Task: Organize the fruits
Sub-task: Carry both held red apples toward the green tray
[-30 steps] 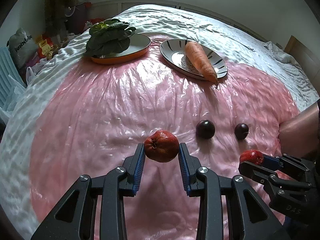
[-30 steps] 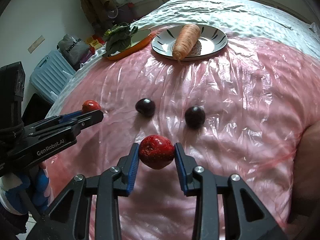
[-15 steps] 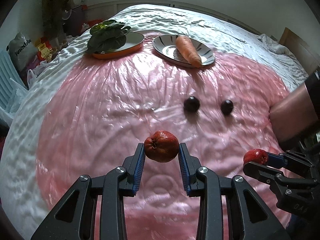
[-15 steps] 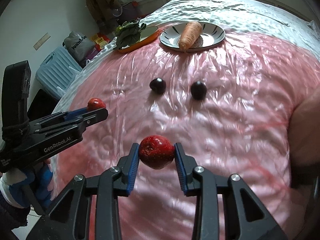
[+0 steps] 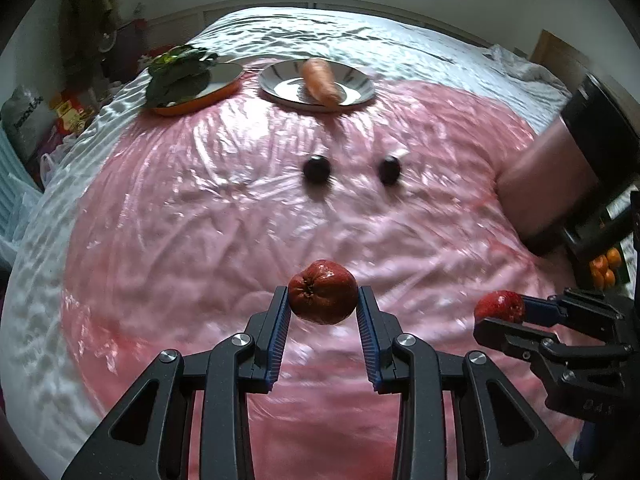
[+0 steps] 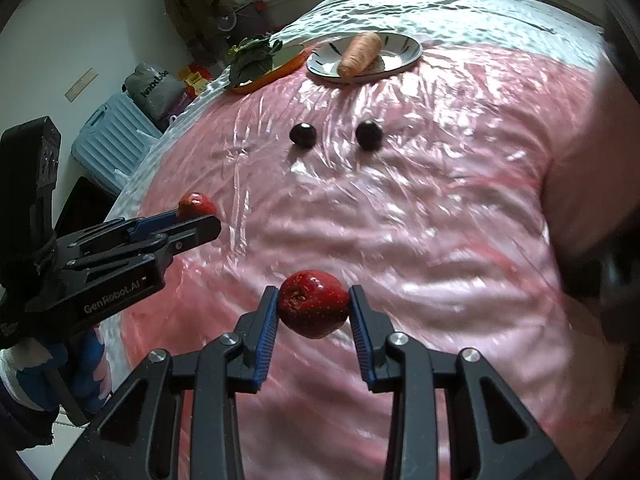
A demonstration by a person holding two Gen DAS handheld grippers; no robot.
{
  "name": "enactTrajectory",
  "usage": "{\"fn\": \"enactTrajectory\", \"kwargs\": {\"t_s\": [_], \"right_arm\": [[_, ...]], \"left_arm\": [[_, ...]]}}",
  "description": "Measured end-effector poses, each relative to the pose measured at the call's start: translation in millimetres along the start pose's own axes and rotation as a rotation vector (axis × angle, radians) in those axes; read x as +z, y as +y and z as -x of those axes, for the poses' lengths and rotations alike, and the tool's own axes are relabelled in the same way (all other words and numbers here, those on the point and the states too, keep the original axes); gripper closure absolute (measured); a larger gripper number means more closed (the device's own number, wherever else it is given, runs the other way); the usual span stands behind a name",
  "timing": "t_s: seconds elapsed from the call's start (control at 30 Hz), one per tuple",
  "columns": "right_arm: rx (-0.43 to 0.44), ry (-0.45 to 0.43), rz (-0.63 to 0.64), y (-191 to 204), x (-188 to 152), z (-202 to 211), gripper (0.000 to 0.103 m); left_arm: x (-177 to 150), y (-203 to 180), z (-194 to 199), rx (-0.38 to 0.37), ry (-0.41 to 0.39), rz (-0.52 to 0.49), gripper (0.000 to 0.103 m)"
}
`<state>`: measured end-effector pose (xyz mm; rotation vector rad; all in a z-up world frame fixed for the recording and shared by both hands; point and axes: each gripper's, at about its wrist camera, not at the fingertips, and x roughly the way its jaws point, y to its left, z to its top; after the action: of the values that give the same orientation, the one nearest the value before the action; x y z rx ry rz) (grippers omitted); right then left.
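Note:
My left gripper (image 5: 323, 300) is shut on a red wax apple (image 5: 322, 297) and holds it above the pink plastic sheet (image 5: 200, 220). My right gripper (image 6: 313, 306) is shut on a second red wax apple (image 6: 312, 304), also held above the sheet. Each gripper shows in the other's view: the right one (image 5: 500, 310) at the left wrist view's right edge, the left one (image 6: 198, 212) at the right wrist view's left. Two dark plums (image 5: 317, 170) (image 5: 389, 170) lie side by side on the sheet further ahead.
At the far end stand a striped white plate (image 5: 356, 80) with a carrot (image 5: 320, 82) and an orange-rimmed dish (image 5: 224, 84) with leafy greens (image 5: 178, 72). A blue suitcase (image 6: 112, 136) and bags sit on the floor to the left. The person's forearm (image 5: 536, 176) is at right.
Both grippers have pulled back and risen with their wax apples still held. The plums and plates now look smaller and further away.

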<state>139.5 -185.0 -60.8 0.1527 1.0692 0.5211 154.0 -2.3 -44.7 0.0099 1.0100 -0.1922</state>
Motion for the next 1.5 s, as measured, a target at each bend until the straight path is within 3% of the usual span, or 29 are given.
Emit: {"fn": "enactTrajectory", "kwargs": {"t_s": [0.8,1.2,1.5], "right_arm": [[-0.099,-0.016,-0.135,-87,-59,81,0.043],[-0.207,-0.076,-0.262,-164,-87,147,0.043],[-0.312,-0.145,-0.366,-229,-104,191,0.043]], "left_arm": [[-29,-152,16,-0.183,0.069,-0.250,0.074],[-34,-252,17,-0.320,0.094,-0.383,0.074],[-16,-325,11,-0.400,0.075,-0.448,0.074]]}}
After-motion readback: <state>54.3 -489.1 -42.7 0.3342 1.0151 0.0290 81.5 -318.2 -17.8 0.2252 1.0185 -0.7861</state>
